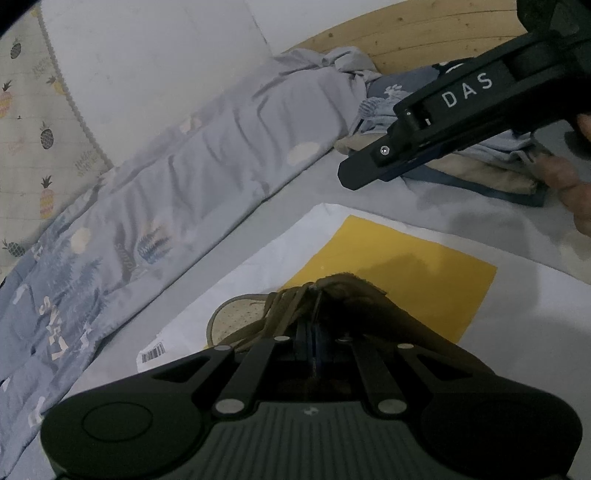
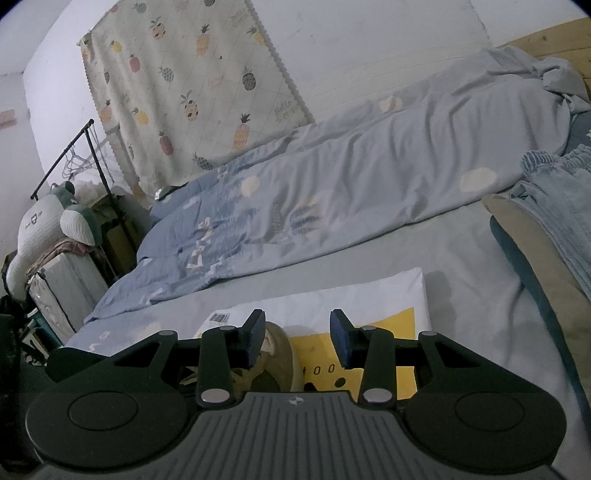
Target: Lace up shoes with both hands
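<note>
Left wrist: shoe [image 1: 295, 306] between closed jaws.

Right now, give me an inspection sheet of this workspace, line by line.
Surface: grey bedsheet, with a white-and-yellow mailer bag laid on it.
Job's things: brown shoe on the mailer bag; shoelaces bunched at the left gripper.
Clutter: pineapple-print duvet, folded clothes.
Grippers: left gripper shut on shoelaces; right gripper open above the shoe.
Cables: nothing seen.
Surroundings: pineapple curtain, clothes rack, wooden headboard.
</note>
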A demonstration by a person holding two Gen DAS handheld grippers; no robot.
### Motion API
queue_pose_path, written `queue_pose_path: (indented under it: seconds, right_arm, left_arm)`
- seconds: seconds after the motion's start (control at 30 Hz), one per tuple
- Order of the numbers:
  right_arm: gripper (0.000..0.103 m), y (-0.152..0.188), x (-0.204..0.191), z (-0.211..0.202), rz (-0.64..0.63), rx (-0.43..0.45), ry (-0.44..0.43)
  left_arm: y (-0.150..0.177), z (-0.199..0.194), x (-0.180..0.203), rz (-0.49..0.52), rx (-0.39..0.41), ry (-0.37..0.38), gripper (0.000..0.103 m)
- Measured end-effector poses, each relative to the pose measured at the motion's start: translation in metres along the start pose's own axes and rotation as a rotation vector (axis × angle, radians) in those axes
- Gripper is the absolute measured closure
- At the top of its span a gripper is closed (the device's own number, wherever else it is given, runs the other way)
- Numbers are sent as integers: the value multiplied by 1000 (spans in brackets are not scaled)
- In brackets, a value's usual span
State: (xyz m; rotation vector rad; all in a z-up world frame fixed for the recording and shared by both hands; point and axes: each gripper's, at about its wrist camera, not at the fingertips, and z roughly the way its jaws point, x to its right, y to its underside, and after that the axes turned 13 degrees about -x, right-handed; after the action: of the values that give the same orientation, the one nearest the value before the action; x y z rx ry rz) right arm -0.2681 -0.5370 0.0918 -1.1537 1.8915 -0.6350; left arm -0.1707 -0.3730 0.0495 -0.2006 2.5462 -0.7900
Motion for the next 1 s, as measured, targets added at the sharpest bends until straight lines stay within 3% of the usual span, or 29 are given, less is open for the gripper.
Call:
queue_pose_path:
  seconds: [0.63,1.0]
  right_arm:
    - [63,2,-3,5,-7,-13,-3]
    - [63,0,-4,4,-4,-19,-7]
  left_arm:
    - [2,-3,7,55,-15,-8,102]
    - [1,-3,4,34,-9,-10,102]
